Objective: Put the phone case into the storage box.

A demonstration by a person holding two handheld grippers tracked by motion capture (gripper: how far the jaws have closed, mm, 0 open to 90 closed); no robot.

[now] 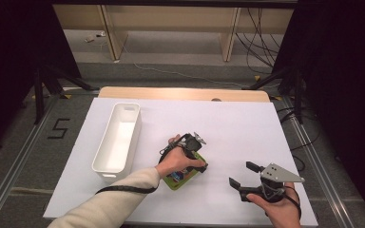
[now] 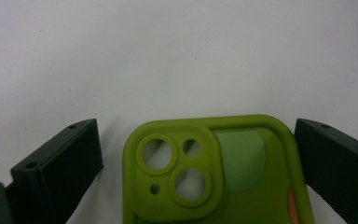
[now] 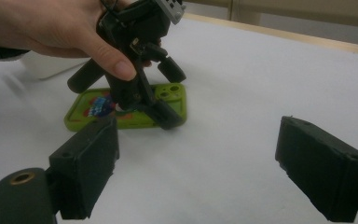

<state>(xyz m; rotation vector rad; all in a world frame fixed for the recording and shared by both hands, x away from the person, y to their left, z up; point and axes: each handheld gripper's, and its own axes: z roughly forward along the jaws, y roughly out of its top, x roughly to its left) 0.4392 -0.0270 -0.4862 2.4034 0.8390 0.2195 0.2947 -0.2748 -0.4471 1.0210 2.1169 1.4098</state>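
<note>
Fingers [image 2: 58, 170] of left gripper [image 2: 196, 172], matte black blocks, spread beside rounded, soft-looking green phone case [image 2: 242, 186], gripping nothing.

Light fell from overhead onto the white tabletop [image 1: 247, 128], which read bright and even in the high view, while the room at both sides sank into near black. Shadows there were soft and short. The left gripper view was dimmer and greyish, slightly soft, its corners darkened. In the right gripper view the near black tongs [image 3: 214, 172] were blurred, and the green phone case [image 3: 135, 107] farther off stayed fairly sharp.
</note>
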